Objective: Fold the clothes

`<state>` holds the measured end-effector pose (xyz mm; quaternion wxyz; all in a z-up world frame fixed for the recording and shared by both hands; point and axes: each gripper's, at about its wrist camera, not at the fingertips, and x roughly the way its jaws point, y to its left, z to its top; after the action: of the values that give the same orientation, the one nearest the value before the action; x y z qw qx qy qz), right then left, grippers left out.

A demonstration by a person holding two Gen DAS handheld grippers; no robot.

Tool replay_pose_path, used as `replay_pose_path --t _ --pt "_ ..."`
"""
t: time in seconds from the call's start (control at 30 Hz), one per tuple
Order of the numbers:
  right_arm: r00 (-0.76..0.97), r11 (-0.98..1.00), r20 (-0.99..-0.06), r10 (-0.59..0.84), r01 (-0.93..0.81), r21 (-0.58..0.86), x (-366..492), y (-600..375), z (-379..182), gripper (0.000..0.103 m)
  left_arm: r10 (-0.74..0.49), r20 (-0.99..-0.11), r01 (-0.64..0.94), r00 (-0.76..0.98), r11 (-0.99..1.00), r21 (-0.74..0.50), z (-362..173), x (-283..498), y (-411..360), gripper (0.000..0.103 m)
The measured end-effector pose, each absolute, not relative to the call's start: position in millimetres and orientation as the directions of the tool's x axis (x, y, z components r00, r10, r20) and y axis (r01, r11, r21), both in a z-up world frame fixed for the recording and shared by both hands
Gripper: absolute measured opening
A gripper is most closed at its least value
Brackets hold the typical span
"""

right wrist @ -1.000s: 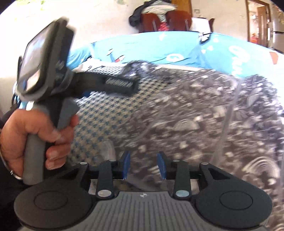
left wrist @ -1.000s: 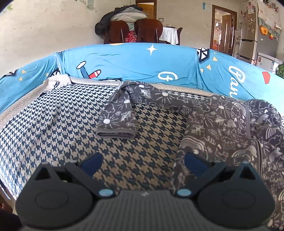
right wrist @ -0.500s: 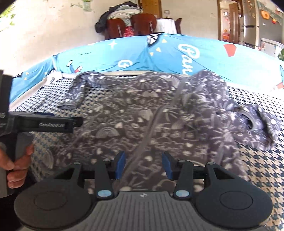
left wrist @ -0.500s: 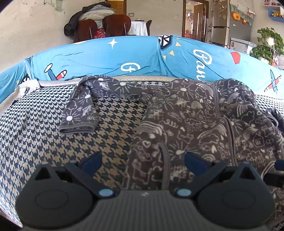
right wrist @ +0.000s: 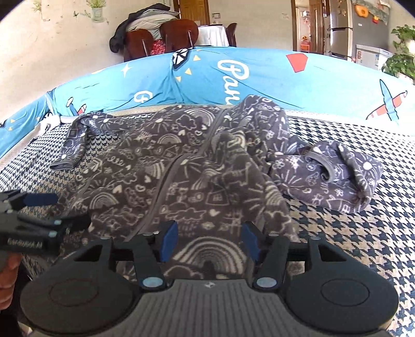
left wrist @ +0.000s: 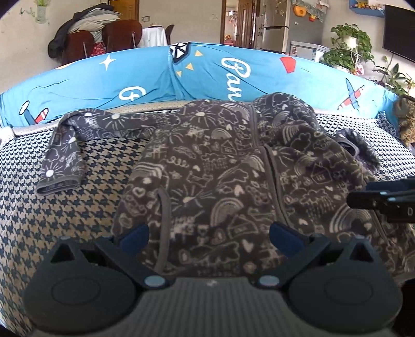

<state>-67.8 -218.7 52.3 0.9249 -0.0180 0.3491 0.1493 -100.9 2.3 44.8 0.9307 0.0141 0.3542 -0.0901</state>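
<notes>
A grey fleece jacket [left wrist: 207, 168] with white doodle print lies front-up on the houndstooth cover [left wrist: 64, 212]. Its left sleeve [left wrist: 62, 155] is stretched out and bent toward me; its right sleeve [right wrist: 337, 176] lies crumpled beside the body. My left gripper [left wrist: 208, 236] is open wide over the jacket's near hem, left of the zip. My right gripper [right wrist: 210, 241] is open too, with the hem lying loosely between its blue pads [right wrist: 170, 241]. Each gripper shows in the other's view: the right gripper [left wrist: 384, 204] at the edge, the left gripper [right wrist: 31, 215] held by a hand [right wrist: 7, 272].
A blue printed cushion wall [left wrist: 207, 70] runs along the far side of the cover. Behind it stand chairs piled with clothes [left wrist: 103, 33], a fridge [left wrist: 293, 23] and potted plants [left wrist: 347, 46]. Bare houndstooth cover [right wrist: 350, 246] lies to the right of the jacket.
The left gripper has moved right, from the bare cover to over the jacket's hem. The right gripper's jaws have spread wider, and the jacket has settled flat on the cover.
</notes>
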Motion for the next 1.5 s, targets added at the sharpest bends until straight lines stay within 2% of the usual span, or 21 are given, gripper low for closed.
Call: replay_pose_path --t 0.2,0.73,0.87,1.1,1.33,1.5 --pt "0.741 0.972 -0.638 0.212 -0.225 0.062 -50 -244 60 0.06 -0.24 -0.661 0.275 0.711 0.96 -0.052 44 -110 -19 0.103" --pt "0.776 0.99 -0.63 0.021 0.073 0.123 -6 -325 70 0.065 -0.302 -0.641 0.342 0.706 0.938 -0.065 58 -105 -54 0.103" --pt "0.771 0.971 -0.636 -0.038 0.179 0.159 7 -354 69 0.069 -0.317 -0.621 0.369 0.717 0.928 -0.048 71 -95 -59 0.103" --pt "0.735 0.906 -0.674 -0.069 0.329 0.266 32 -392 55 0.069 -0.332 -0.594 0.407 0.733 0.913 -0.008 95 -62 -64 0.103" --pt "0.711 0.864 -0.698 -0.089 0.403 0.301 52 -403 41 0.07 -0.31 -0.577 0.379 0.755 0.926 -0.002 107 -14 -53 0.103" --pt "0.719 0.861 -0.691 -0.076 0.396 0.318 66 -401 34 0.07 -0.279 -0.591 0.316 0.757 0.948 -0.041 92 3 -40 0.103"
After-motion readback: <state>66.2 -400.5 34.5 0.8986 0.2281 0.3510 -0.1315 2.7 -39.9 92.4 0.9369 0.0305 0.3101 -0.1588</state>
